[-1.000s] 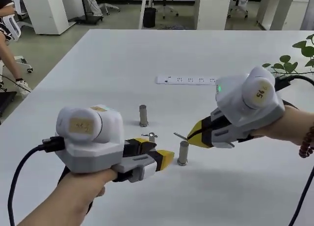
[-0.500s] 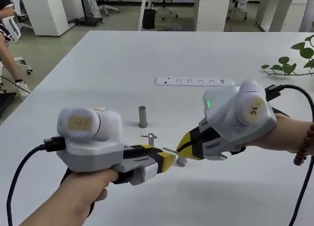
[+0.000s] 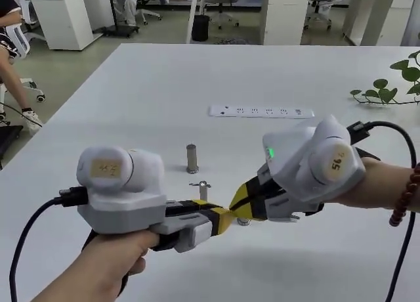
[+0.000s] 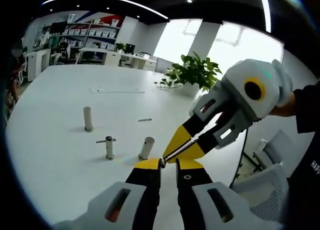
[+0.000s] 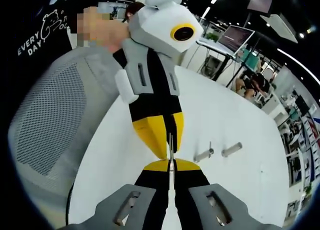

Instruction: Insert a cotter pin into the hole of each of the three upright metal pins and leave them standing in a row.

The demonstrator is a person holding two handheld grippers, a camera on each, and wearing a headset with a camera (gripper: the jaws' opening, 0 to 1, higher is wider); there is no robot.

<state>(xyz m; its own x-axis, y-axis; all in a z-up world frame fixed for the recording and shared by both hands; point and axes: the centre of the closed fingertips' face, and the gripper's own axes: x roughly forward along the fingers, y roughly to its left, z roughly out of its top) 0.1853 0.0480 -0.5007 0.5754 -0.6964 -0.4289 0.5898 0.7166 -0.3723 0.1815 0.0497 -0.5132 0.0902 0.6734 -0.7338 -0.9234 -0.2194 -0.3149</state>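
A sticker (image 3: 336, 163) on the right gripper (image 3: 235, 205) reads "56". The label (image 3: 105, 169) on the left gripper (image 3: 224, 216) is too blurred to read. A black shirt (image 5: 35, 37) carries "EVERY DAY".

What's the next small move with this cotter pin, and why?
Probably close the left gripper on the free end of the cotter pin to steady it. The right gripper holds its other end, the free end sits at the left jaw tips, and the nearest metal pin has none through it yet.
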